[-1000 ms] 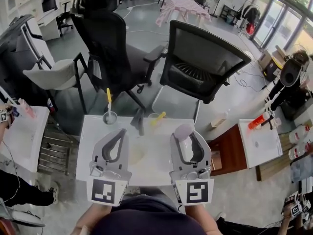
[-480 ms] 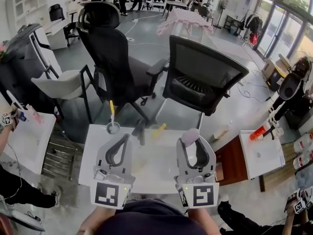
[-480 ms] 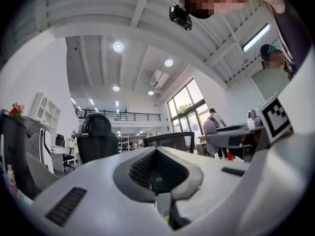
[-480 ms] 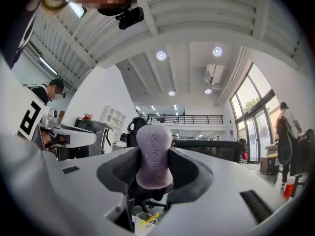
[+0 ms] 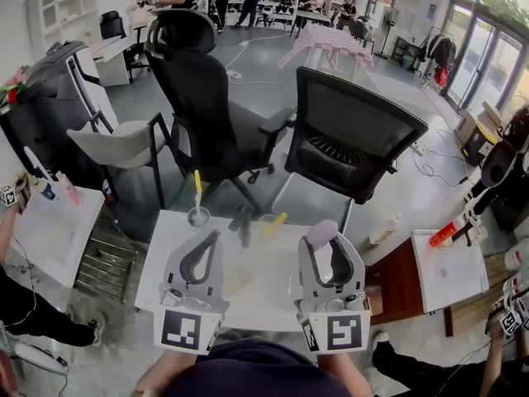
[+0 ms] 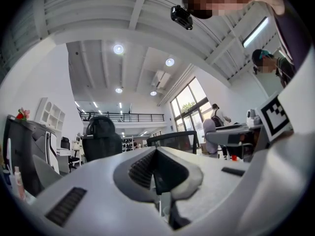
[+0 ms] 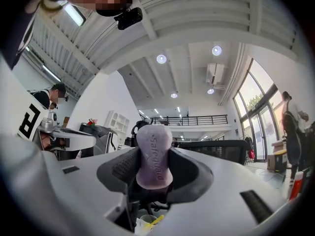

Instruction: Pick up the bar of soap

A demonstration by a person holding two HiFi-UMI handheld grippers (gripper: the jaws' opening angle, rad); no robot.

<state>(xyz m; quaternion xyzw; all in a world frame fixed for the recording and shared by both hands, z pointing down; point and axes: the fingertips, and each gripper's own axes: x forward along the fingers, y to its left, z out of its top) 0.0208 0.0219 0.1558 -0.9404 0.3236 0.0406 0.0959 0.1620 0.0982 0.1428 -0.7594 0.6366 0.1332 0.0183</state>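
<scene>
A pale purple bar of soap (image 5: 321, 232) (image 7: 153, 156) is clamped upright between the jaws of my right gripper (image 5: 324, 240) (image 7: 154, 165), held above the right side of the small white table (image 5: 264, 296). Embossed lettering runs down the bar's face in the right gripper view. My left gripper (image 5: 210, 239) (image 6: 158, 167) hovers over the table's left part, shut with nothing between its jaws. Both grippers tilt upward, so their cameras look at the ceiling.
At the table's far edge stand a cup with a yellow toothbrush (image 5: 197, 213), a dark object (image 5: 244, 221) and a cup with a yellow item (image 5: 272, 222). Two black office chairs (image 5: 355, 139) stand beyond the table, a white side table (image 5: 51, 222) to the left and another (image 5: 445, 270) to the right.
The head view has shifted slightly, so the table and chairs sit lower and more to the right. Both grippers stay raised, the right one still holding the soap.
</scene>
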